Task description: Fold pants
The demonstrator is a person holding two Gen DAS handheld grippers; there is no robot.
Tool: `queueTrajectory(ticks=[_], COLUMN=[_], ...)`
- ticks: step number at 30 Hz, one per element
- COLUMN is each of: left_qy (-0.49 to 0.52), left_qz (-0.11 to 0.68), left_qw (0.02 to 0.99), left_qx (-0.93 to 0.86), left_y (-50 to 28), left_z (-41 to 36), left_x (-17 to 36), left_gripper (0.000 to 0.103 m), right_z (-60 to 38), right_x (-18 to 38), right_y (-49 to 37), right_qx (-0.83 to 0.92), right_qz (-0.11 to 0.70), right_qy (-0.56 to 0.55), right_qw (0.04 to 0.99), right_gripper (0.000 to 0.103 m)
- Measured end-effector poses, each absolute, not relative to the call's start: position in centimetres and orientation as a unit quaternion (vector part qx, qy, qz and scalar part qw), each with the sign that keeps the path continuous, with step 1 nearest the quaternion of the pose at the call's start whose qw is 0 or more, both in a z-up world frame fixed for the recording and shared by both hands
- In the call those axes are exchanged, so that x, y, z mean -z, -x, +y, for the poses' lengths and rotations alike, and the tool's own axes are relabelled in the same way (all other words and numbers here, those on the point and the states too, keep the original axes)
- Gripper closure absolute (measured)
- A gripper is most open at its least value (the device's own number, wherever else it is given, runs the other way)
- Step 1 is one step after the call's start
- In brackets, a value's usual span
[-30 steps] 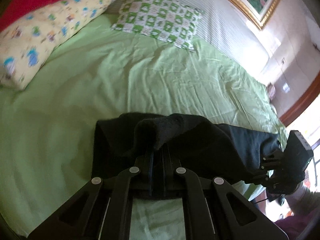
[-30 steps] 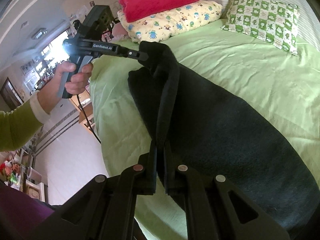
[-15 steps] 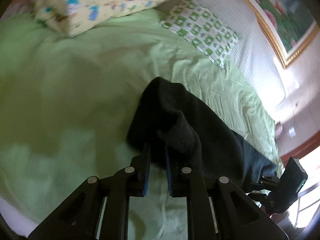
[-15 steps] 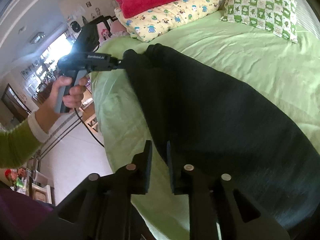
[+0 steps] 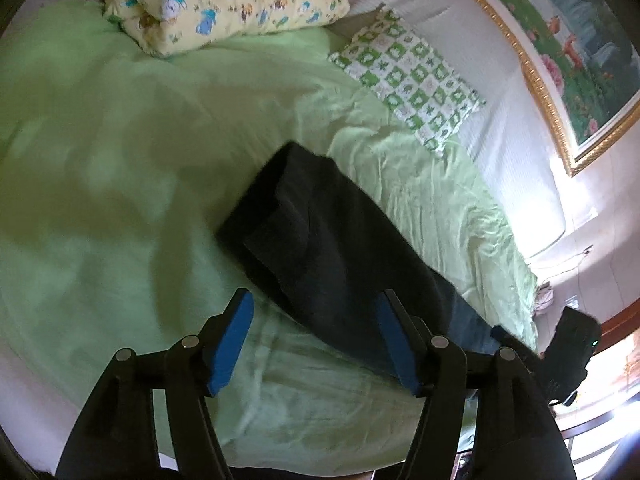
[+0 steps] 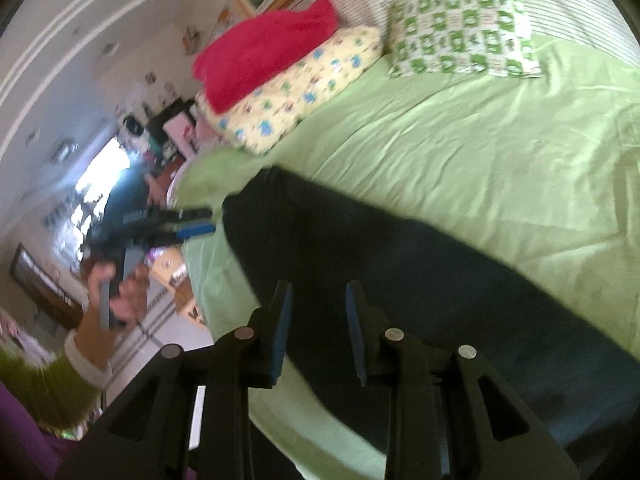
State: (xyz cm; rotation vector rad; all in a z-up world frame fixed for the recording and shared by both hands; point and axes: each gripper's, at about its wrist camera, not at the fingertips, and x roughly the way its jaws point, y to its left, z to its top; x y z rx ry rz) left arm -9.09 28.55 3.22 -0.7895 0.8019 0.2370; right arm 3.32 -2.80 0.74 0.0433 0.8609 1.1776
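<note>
Now black pants [image 5: 332, 256] lie flat on the green bed sheet [image 5: 120, 160], running along the bed's near edge, one end folded over towards the pillows. Fabric looks soft, limp and light with a slightly fuzzy surface, so probably no slip; best pinched at a corner or along a folded edge, both layers together. Left tool [image 5: 314, 340] has just been opening, jaws wide, nothing between the pads. Right tool [image 6: 318, 330] also just opening, narrow gap, pads off the cloth. Left wrist view shows the doubled end and its layered edge. Right wrist view, blurred, shows the person's hand [image 6: 118, 294] on the other tool's handle and a red blanket [image 6: 264, 50] on the yellow pillow [image 6: 304, 80].
</note>
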Motion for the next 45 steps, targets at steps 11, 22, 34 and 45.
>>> queueTrajectory(ticks=[11, 22, 34, 45], left_qy=[0.399, 0.411, 0.393, 0.311], left_qz=[0.398, 0.396, 0.377, 0.330], left_qw=[0.814, 0.811, 0.830, 0.880], left_qx=[-0.136, -0.130, -0.123, -0.142], left_y=[8.0, 6.7, 4.7, 7.5], left_z=[28.9, 30.6, 30.6, 29.1], left_x=[-0.8, 0.5, 0.9, -5.5], left_gripper=[0.038, 0.038, 0.070, 0.079], right_z=[-2.6, 1.3, 4.1, 5.4], right_x=[-1.2, 3.4, 6.2, -2.1], right_y=[-9.0, -16.1, -16.3, -9.3], right_qx=[-0.508, -0.531, -0.542, -0.491], right_qz=[0.424, 0.535, 0.582, 0.362], right_qy=[-0.061, -0.079, -0.032, 0.128], right_qw=[0.747, 0.652, 0.606, 0.782], right_gripper=[0.074, 0.074, 0.085, 0.094])
